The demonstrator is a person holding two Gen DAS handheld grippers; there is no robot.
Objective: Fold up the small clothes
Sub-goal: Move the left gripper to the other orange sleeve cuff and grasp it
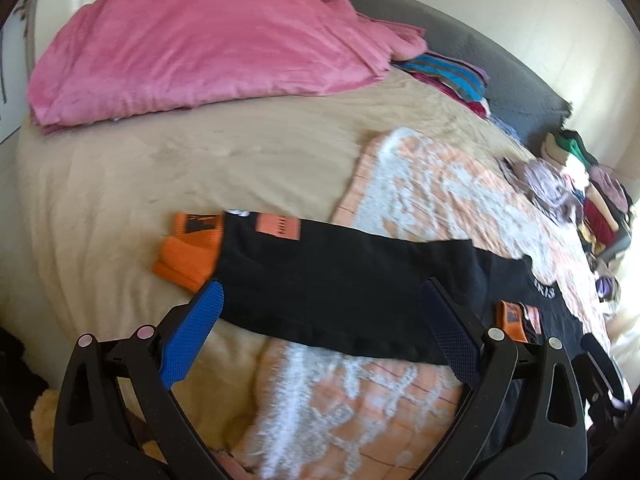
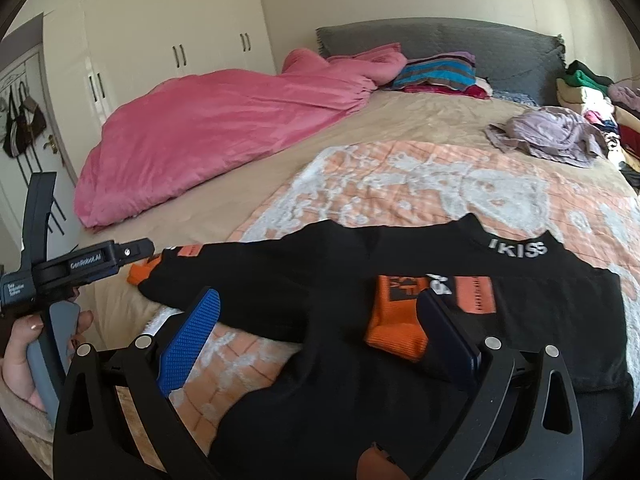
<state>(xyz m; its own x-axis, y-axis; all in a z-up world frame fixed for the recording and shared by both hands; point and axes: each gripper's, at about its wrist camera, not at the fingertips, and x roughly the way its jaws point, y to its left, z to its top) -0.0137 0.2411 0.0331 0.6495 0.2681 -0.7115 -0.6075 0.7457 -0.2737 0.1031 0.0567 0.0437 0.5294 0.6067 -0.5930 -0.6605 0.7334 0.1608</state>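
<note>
Both grippers, left gripper & right gripper, spread wide, nothing held. Black top flat on patterned blanket, sleeve w/ orange cuff out toward 10 o'clock. Soft, light, limp; best pinched at cuff or hem.

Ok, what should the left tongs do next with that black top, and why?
Probably close the left tongs on the outstretched sleeve and bring it over the black top. They hang open over it, while the other sleeve, orange cuff showing, already lies folded in.
</note>
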